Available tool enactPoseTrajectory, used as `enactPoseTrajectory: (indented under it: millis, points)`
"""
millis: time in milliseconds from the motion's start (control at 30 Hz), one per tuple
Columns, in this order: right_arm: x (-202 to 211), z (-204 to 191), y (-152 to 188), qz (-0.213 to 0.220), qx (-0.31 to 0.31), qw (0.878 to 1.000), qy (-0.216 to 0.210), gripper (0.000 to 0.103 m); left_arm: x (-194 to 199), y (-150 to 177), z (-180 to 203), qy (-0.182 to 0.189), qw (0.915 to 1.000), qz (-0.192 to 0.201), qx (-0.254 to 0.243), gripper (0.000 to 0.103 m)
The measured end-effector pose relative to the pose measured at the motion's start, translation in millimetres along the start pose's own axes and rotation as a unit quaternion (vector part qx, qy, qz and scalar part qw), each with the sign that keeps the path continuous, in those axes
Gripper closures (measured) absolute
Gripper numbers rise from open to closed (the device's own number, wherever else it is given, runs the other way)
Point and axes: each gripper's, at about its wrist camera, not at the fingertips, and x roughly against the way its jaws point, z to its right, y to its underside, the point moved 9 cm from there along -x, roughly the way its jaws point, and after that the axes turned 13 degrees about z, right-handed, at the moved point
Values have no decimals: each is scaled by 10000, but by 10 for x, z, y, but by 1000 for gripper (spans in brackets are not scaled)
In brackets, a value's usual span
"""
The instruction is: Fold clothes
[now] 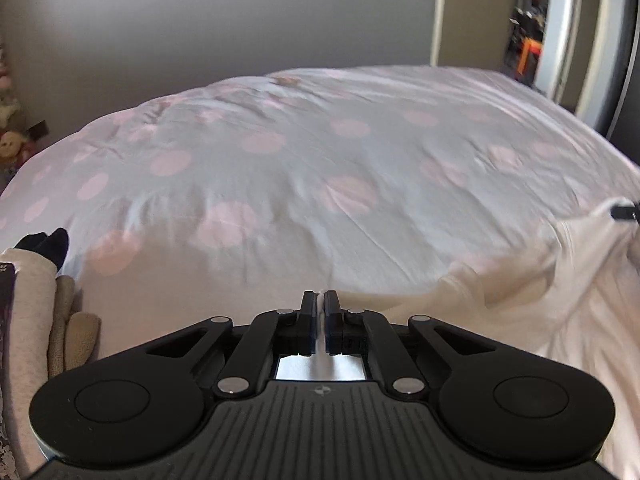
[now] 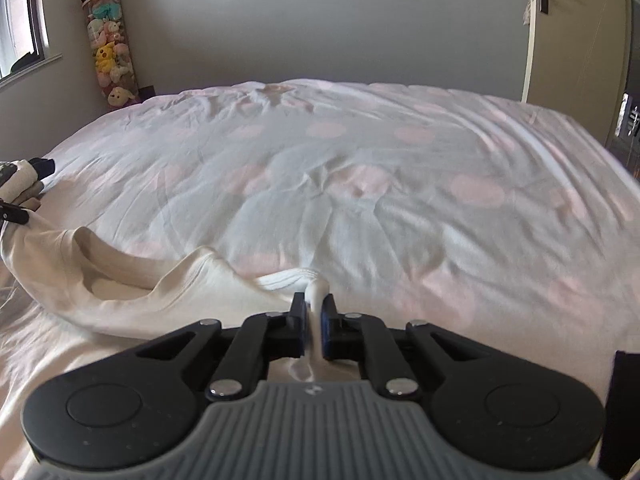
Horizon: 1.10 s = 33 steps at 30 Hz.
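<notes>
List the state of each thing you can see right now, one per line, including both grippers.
Left gripper: shut on the cream white cotton shirt's edge.
Right gripper: shut on a bunched fold of that shirt.
Cream white cotton shirt: unfolded, slack and rumpled between both grippers.
White duvet with pink dots: spread out, wrinkled.
Pile of grey and beige clothes: stacked at the bed's left edge.
Beige door: ajar.

The garment (image 2: 132,280) lies on the bed (image 2: 360,168), clothes pile (image 2: 24,182) at its left.
</notes>
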Motion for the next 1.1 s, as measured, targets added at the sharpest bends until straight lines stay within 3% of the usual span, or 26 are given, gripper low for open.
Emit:
enactPoseTrajectory:
  millis: [133, 200, 300, 367, 500, 700, 767, 1000, 1100]
  points:
    - [-172, 89, -212, 395, -41, 9982, 445, 95, -255, -44, -99, -536, 9983, 112, 217, 100]
    - [-333, 131, -162, 221, -180, 9981, 553, 94, -425, 47, -125, -885, 9960, -39, 151, 98]
    - [-518, 161, 24, -175, -310, 9972, 654, 83, -581, 231, -192, -1168, 9924, -301, 234, 95]
    - [-515, 195, 57, -123, -333, 9969, 704, 76, -569, 241, -214, -1251, 9917, -175, 225, 85]
    - [-454, 262, 55, 69, -455, 9965, 701, 70, -499, 162, -154, -1143, 9934, 112, -69, 80]
    - [-177, 413, 0, 305, -840, 9936, 687, 63, -173, 70, -119, -1143, 9919, 561, -17, 71]
    - [-31, 501, 31, 284, -879, 9930, 740, 63, -34, 127, -166, -1130, 9920, 555, -30, 65]
    - [317, 863, 269, 61, -1197, 9850, 1243, 63, 416, 492, -508, -1553, 9874, 281, 90, 64]
    - [377, 969, 393, -48, -1362, 9795, 1486, 63, 652, 666, -511, -1499, 9885, 191, 102, 64]
